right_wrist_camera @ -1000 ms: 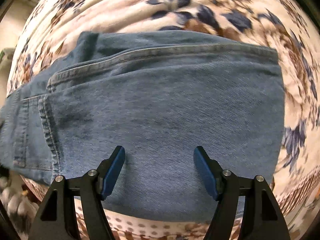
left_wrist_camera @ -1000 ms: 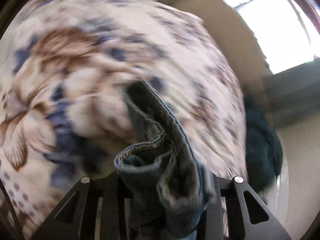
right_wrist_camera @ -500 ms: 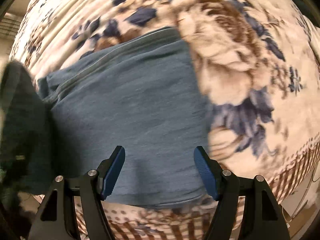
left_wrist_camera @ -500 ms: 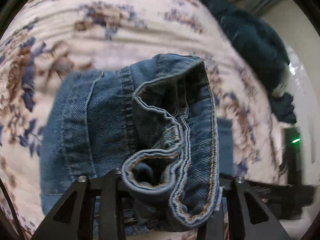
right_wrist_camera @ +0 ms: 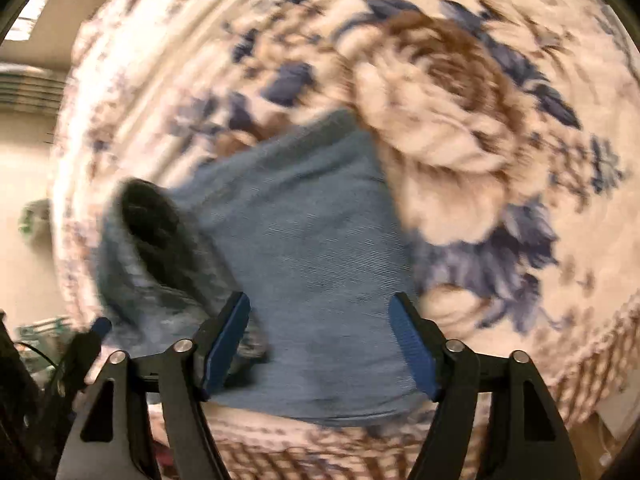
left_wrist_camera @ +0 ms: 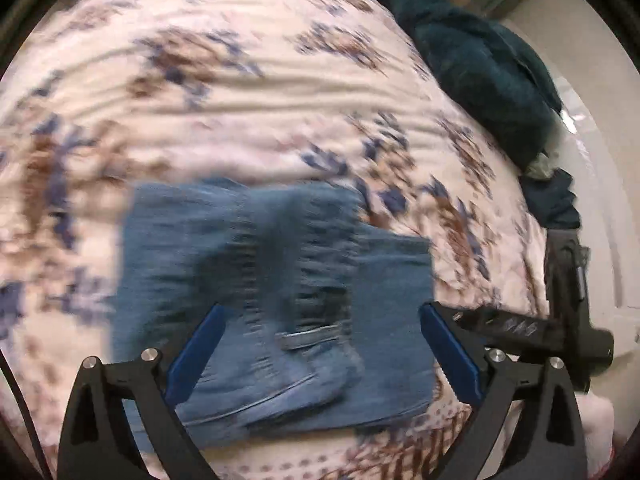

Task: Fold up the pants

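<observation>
A pair of faded blue denim pants (left_wrist_camera: 276, 300), folded into a thick bundle, is seen lying on a cream bedspread printed with brown and blue flowers (left_wrist_camera: 224, 92). In the left wrist view, the bundle is spread directly ahead of the left tongs (left_wrist_camera: 322, 350), whose blue-padded fingers are held wide apart with nothing between them; a bunched hem or waist end lies between the two pads. In the right wrist view, the same pants (right_wrist_camera: 304, 248) are found ahead of the right tongs (right_wrist_camera: 320, 340), likewise spread open and empty, a rolled open end being left of the left pad. Beyond and to the right of the left tongs, a dark teal fleecy garment (left_wrist_camera: 484, 84) is heaped at the bedspread's edge.
</observation>
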Demonstrator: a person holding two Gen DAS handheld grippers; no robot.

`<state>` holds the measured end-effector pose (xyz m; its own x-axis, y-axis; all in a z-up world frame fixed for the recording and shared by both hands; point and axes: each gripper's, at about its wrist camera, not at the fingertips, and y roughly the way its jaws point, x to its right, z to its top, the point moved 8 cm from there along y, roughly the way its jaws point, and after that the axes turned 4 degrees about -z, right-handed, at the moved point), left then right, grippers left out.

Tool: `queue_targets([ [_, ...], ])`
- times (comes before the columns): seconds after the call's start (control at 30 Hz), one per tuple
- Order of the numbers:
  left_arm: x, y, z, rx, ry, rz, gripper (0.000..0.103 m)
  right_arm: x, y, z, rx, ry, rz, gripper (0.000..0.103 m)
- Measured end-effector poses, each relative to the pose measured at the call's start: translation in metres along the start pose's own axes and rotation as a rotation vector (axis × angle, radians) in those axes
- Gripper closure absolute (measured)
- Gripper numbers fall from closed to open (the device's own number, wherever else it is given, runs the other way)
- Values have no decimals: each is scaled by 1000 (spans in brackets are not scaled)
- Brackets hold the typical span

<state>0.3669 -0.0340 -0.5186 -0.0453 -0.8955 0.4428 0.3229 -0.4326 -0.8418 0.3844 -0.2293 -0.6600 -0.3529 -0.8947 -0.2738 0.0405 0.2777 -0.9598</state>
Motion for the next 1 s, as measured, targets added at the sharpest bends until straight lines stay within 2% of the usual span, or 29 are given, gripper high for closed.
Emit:
queue_targets([
  [0.03,-9,-8,2,17,-13,29,3,-10,-4,3,2,-14,59,17],
  [0.1,-42,-25,8,54,-53,142,3,-34,-4,4,-15,-66,156,16],
  [0.17,-77,-28,9,49,-95,234,3,-65,8,2,-59,-132,262,14],
  [0.23,-116,-23,7,19,-156,289,3,-86,27,1,-96,-189,335,13],
  [0.37,-172,-11,5,-17,-200,381,3,-115,68,13,-155,-279,369,13],
  [0.43,-184,-5,4,-30,-205,399,3,-132,81,14,-192,-319,413,11],
  [0.57,-194,3,-1,-51,-205,415,3,-154,84,0,-175,-406,430,13],
  [0.63,-192,5,-3,-62,-196,422,3,-160,89,-6,-140,-436,383,14],
  [0.67,-190,6,-5,-67,-191,423,3,-160,92,-9,-133,-446,359,21],
  [0.7,-188,9,-7,-76,-185,419,3,-159,96,-8,-104,-443,326,35],
  [0.73,-186,9,-8,-84,-180,422,3,-157,99,-6,-84,-436,302,43],
  [0.8,-182,11,-10,-99,-163,428,3,-155,97,-7,-61,-419,292,65],
  [0.87,-181,9,-9,-114,-156,433,3,-142,81,-7,-28,-381,271,81],
  [1.0,-171,4,-9,-148,-153,415,3,-127,38,-12,49,-315,238,83],
])
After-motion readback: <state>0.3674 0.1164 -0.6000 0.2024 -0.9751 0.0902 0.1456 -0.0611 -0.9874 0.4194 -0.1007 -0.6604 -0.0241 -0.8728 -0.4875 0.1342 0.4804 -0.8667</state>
